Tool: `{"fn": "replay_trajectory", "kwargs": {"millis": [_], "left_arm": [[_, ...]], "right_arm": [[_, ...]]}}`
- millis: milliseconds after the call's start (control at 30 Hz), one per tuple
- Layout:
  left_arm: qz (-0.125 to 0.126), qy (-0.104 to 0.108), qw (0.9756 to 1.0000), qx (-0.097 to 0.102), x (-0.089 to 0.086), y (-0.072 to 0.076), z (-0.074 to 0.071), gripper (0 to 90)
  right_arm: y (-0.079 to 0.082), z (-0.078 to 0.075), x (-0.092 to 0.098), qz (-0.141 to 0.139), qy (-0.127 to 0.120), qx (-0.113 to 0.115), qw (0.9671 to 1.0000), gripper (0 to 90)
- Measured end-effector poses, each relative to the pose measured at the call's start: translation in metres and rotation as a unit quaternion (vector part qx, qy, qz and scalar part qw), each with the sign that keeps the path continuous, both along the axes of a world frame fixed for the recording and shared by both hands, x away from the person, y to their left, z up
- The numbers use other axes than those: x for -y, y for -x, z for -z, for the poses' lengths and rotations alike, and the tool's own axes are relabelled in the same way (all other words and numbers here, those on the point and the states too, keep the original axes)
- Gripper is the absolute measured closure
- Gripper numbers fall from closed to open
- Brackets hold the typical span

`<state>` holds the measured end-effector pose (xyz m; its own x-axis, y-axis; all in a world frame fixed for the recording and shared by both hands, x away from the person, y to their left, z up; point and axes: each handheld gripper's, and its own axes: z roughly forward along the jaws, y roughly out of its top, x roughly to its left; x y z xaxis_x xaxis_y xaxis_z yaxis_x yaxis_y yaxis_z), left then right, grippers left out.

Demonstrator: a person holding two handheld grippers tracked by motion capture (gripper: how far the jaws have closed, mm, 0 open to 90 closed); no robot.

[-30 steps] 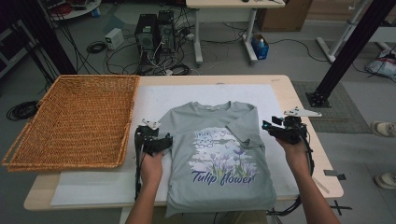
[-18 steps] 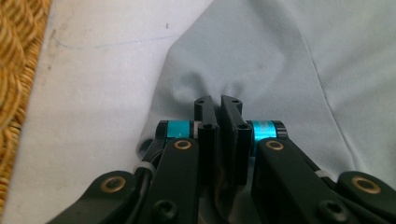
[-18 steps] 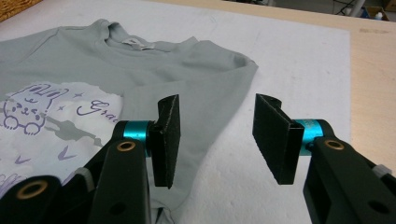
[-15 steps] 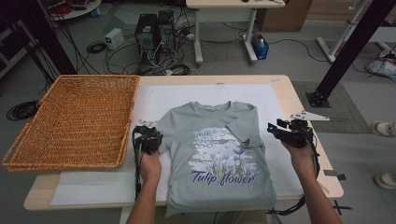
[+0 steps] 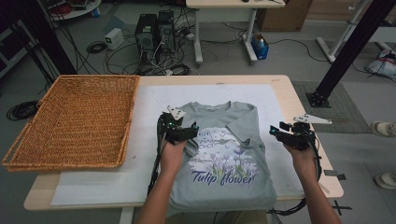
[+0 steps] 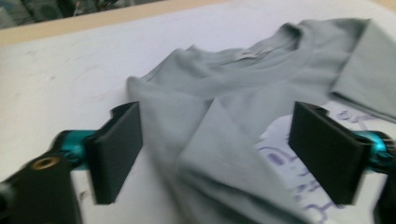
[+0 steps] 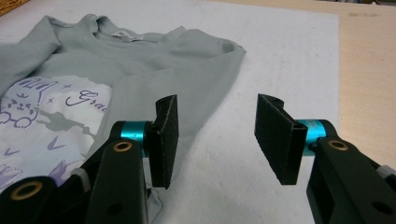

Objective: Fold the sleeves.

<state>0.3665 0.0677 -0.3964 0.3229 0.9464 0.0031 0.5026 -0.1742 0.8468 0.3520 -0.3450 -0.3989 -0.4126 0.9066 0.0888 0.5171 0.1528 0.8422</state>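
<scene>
A grey T-shirt (image 5: 224,154) lies flat on the table (image 5: 289,88), its folded left sleeve beneath the left gripper (image 6: 217,149), whose jaws have just been opening and hold nothing, while the right gripper (image 7: 217,140), half open and empty, hovers just beside the shirt's right edge.

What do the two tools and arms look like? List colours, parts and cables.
Left tool: black body, grey three-cornered plate on top, black cable along the forearm. Right tool: the same build, with its own grey plate and black cable. Each has flat black pads on teal collars, with brass-coloured rivets in the black links. Both forearms are bare, no sleeves in view.
</scene>
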Motion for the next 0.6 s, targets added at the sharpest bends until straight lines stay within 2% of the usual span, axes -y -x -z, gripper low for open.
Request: {"fn": "replay_trajectory", "kwargs": {"millis": [67, 133, 267, 300, 333, 367, 400, 433, 500, 567, 600], "left_arm": [[-0.007, 0.007, 0.9999, 0.005, -0.007, 0.001, -0.001, 17.3], [-0.026, 0.021, 0.9994, 0.003, -0.015, 0.001, 0.000, 17.3], [-0.047, 0.001, 0.9987, -0.019, -0.020, -0.006, 0.008, 17.7], [-0.049, -0.005, 0.9986, -0.018, -0.021, -0.009, 0.010, 18.5], [-0.042, -0.001, 0.9989, -0.020, -0.021, -0.011, 0.012, 22.1], [-0.024, 0.010, 0.9994, -0.024, -0.022, -0.014, 0.013, 26.8], [-0.024, 0.010, 0.9994, -0.024, -0.022, -0.014, 0.013, 28.1], [0.018, 0.023, 0.9991, -0.030, -0.019, -0.017, 0.018, 28.1], [0.057, 0.028, 0.9970, -0.043, -0.014, -0.021, 0.024, 28.1], [0.070, -0.004, 0.9959, -0.057, -0.008, -0.024, 0.029, 30.5], [0.073, -0.010, 0.9954, -0.062, -0.006, -0.025, 0.031, 43.3]], "right_arm": [[0.001, 0.001, 0.003, 0.005, -0.003, -0.002, 1.0000, 48.2], [0.001, 0.001, 0.005, 0.009, -0.008, -0.004, 0.9999, 47.1], [0.001, 0.003, 0.000, 0.003, -0.002, -0.005, 1.0000, 47.0], [0.001, 0.003, -0.001, 0.002, -0.002, -0.007, 1.0000, 46.9], [0.001, 0.003, -0.002, 0.002, -0.001, -0.006, 1.0000, 46.7], [0.001, 0.003, -0.002, 0.001, 0.000, -0.006, 1.0000, 46.3], [0.001, 0.003, -0.002, 0.000, 0.002, -0.006, 1.0000, 46.2], [0.002, 0.003, -0.002, 0.000, 0.002, -0.007, 1.0000, 46.0], [0.001, 0.003, -0.001, 0.003, 0.001, -0.007, 1.0000, 45.6], [0.001, 0.003, -0.001, 0.003, 0.001, -0.009, 1.0000, 45.4], [0.001, 0.003, -0.001, 0.003, 0.002, -0.009, 1.0000, 45.3]]}}
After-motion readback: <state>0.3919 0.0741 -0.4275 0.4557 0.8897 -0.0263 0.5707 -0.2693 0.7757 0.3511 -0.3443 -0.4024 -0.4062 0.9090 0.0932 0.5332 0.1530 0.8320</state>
